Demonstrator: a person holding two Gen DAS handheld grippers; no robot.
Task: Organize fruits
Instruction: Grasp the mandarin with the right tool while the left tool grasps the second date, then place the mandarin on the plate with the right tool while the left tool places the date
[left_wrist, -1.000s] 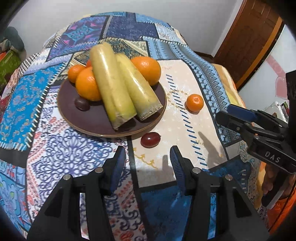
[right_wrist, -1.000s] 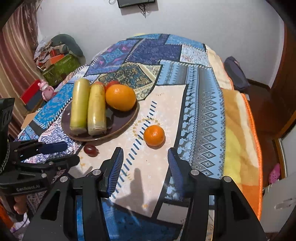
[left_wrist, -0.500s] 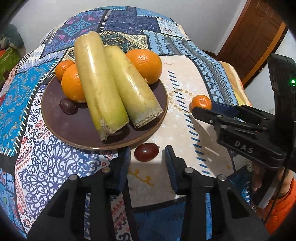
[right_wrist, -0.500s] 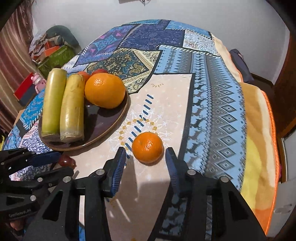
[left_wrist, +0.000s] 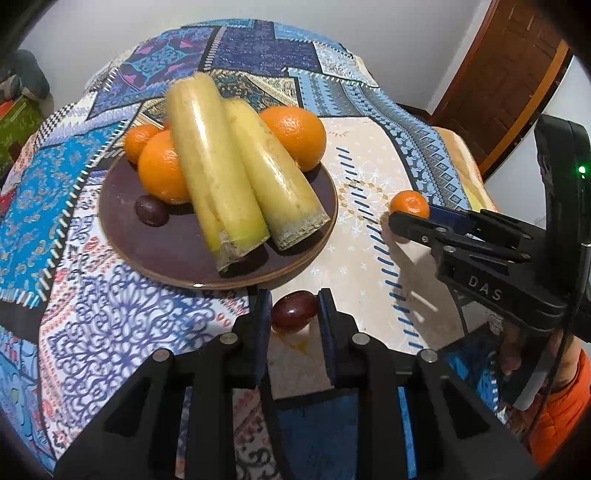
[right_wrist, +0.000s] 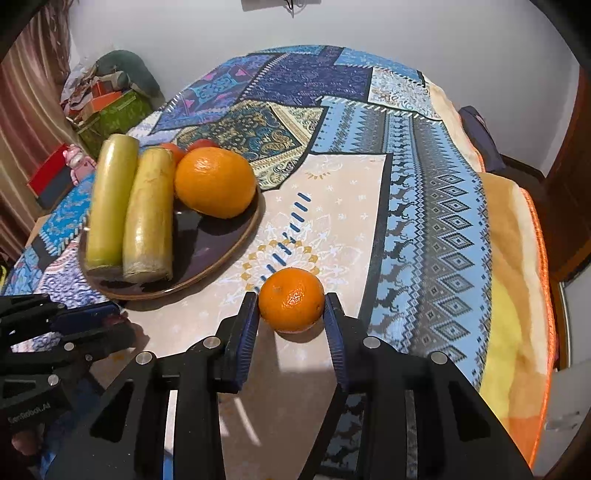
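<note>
A brown plate (left_wrist: 122, 236) holds two long yellow-green stalks (left_wrist: 221, 166), oranges (left_wrist: 295, 136) and a dark red fruit (left_wrist: 150, 211). A second dark red fruit (left_wrist: 294, 311) lies on the cloth just in front of the plate, between the pads of my left gripper (left_wrist: 293, 314), which close on it. A small orange (right_wrist: 291, 299) lies on the cloth right of the plate (right_wrist: 207, 273); my right gripper (right_wrist: 291, 306) has its pads against both sides of it. The right gripper also shows in the left wrist view (left_wrist: 417, 221).
The round table wears a patterned blue patchwork cloth (right_wrist: 424, 177) with an orange-yellow blanket edge (right_wrist: 517, 295) at the right. A wooden door (left_wrist: 498, 74) stands behind. Boxes and clutter (right_wrist: 107, 107) sit on the floor at the left.
Both grippers moved forward and narrowed. The left one closed around the dark red fruit, the right one around the small orange.
</note>
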